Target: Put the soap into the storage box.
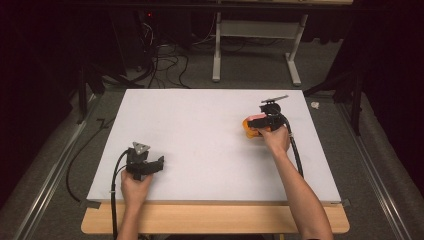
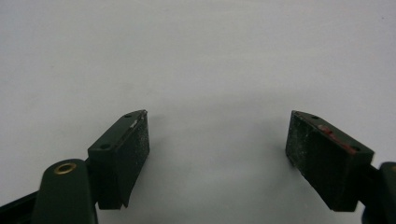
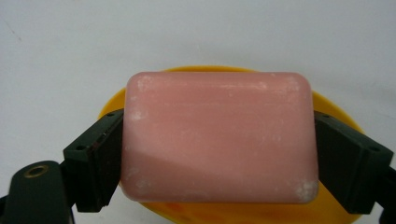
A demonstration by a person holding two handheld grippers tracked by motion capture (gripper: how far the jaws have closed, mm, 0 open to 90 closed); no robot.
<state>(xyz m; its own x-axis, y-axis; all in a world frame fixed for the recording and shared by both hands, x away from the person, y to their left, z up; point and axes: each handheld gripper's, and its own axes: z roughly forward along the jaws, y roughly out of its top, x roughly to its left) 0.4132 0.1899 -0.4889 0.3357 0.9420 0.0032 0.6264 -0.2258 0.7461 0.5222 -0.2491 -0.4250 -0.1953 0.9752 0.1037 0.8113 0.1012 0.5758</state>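
A pink bar of soap (image 3: 217, 135) sits clamped between the two black jaws of my right gripper (image 3: 218, 156), just over a yellow-orange soap dish (image 3: 336, 109). From above, the right gripper (image 1: 260, 122) is at the right middle of the white board, with the soap (image 1: 256, 118) and the dish (image 1: 248, 131) at its tip. Whether the soap touches the dish I cannot tell. My left gripper (image 1: 159, 164) rests near the board's front left, and in its own view the left gripper (image 2: 217, 147) stands open over bare white surface.
The white board (image 1: 200, 135) lies on a wooden table (image 1: 215, 220). Past the far edge stand a white table frame (image 1: 255, 50) and loose cables (image 1: 165, 65) on the grey floor. Cables trail from both grippers toward the front edge.
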